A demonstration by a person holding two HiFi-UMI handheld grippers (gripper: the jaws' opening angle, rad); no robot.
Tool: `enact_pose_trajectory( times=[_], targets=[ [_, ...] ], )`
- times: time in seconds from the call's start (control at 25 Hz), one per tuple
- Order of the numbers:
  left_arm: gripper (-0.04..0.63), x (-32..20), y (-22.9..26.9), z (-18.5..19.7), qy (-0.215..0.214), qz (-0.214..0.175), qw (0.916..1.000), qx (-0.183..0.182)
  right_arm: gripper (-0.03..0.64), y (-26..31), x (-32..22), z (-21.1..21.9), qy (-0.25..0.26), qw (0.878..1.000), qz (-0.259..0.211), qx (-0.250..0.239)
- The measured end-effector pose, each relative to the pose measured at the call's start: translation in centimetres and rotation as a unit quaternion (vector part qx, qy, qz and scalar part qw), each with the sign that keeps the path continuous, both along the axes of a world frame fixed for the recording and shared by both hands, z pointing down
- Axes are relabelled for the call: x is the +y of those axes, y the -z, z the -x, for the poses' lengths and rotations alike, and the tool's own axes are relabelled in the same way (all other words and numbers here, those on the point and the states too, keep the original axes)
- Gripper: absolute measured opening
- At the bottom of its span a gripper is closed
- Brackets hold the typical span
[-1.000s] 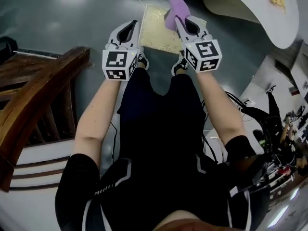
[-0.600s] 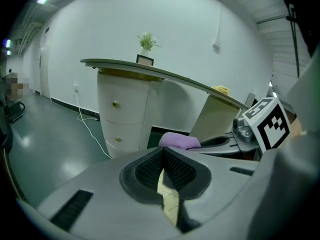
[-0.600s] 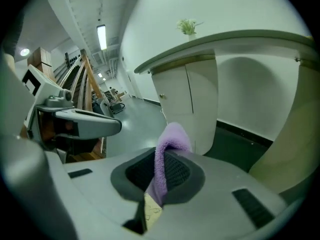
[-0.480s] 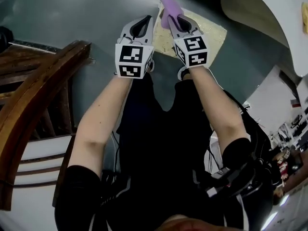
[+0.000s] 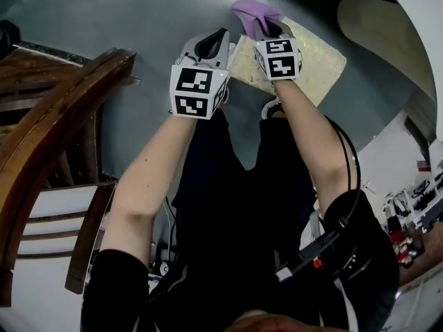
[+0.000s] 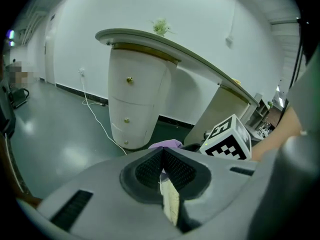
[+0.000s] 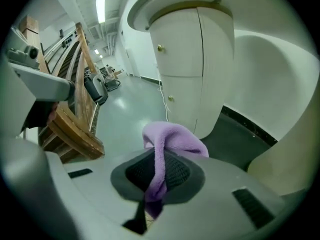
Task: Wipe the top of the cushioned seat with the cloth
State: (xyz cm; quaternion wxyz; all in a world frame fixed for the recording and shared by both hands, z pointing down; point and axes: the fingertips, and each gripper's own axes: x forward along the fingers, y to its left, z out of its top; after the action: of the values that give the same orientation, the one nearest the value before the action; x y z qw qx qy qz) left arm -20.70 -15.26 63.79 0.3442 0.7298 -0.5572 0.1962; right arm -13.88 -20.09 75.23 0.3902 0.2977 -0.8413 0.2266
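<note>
Lilac, fleecy cloth (image 5: 255,11) hangs bunched from the right gripper (image 5: 261,28) at the top centre of the head view. In the right gripper view its ribbed black pads (image 7: 177,173) are clenched on a fold of it, with a soft loop spilling over the tips and a tail trailing below.

Just below and right of the cloth lies the cushioned seat, a flat, pale yellow pad with a nubbly weave (image 5: 311,64). It rests on the glossy grey-green floor (image 5: 104,19). The cloth overlaps the pad's upper left corner, though I cannot tell whether it touches.

The left gripper (image 5: 216,41) sits at the pad's left edge. In its own view the jaws are closed, with a thin cream slab edge-on between them, which I take to be the pad's rim.

Nearly all the bare top stretches rightward and down-frame from the cloth. A wiping stroke would therefore likely run toward the right side of the frame. The right gripper is nearer that surface and already carries the cloth. The left seems placed to steady the pad.

The pile looks soft and should drag across the weave rather than glide.
</note>
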Motion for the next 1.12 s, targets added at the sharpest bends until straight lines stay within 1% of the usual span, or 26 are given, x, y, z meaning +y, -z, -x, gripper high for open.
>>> enact_pose_trajectory(
  times=[0.08,0.2,0.36,0.44,0.6,0.72,0.84,0.96,1.12],
  targets=[
    [0.005,0.3,-0.5,-0.3,0.0,0.004,1.0,0.004,0.026,-1.0,-0.1,-0.1,0.002,1.0,0.008,0.014],
    [0.005,0.9,-1.0,-1.0,0.001,0.011,0.9999,0.007,0.026,-1.5,-0.3,-0.1,0.004,1.0,0.016,0.022],
    [0.005,0.8,-0.6,-2.0,0.029,0.013,0.9989,0.034,0.025,-1.6,-0.4,-0.4,-0.01,0.998,0.054,0.016],
    [0.005,0.6,-0.5,-2.7,0.025,0.012,0.9992,0.029,0.025,-1.6,-0.4,-0.9,-0.016,0.998,0.067,0.005],
    [0.005,0.1,-0.1,-4.5,0.004,-0.001,1.0,0.007,0.025,-1.5,-0.3,-1.9,-0.014,0.997,0.076,-0.009],
    [0.005,-0.2,0.3,-6.1,-0.001,-0.007,1.0,-0.001,0.025,-1.2,-0.4,-3.4,-0.024,0.996,0.08,-0.019],
    [0.005,-0.1,0.5,-7.5,-0.006,-0.006,0.9999,-0.006,0.025,-1.0,-0.6,-5.4,-0.05,0.995,0.079,-0.022],
    [0.005,-0.2,1.2,-8.7,0.004,-0.014,0.9998,-0.017,0.025,-1.0,-0.9,-8.0,-0.075,0.995,0.069,-0.006],
    [0.005,-0.4,2.3,-10.9,0.001,-0.021,0.9997,-0.013,0.025,-0.8,-1.1,-11.4,-0.115,0.991,0.074,-0.011]
  ],
)
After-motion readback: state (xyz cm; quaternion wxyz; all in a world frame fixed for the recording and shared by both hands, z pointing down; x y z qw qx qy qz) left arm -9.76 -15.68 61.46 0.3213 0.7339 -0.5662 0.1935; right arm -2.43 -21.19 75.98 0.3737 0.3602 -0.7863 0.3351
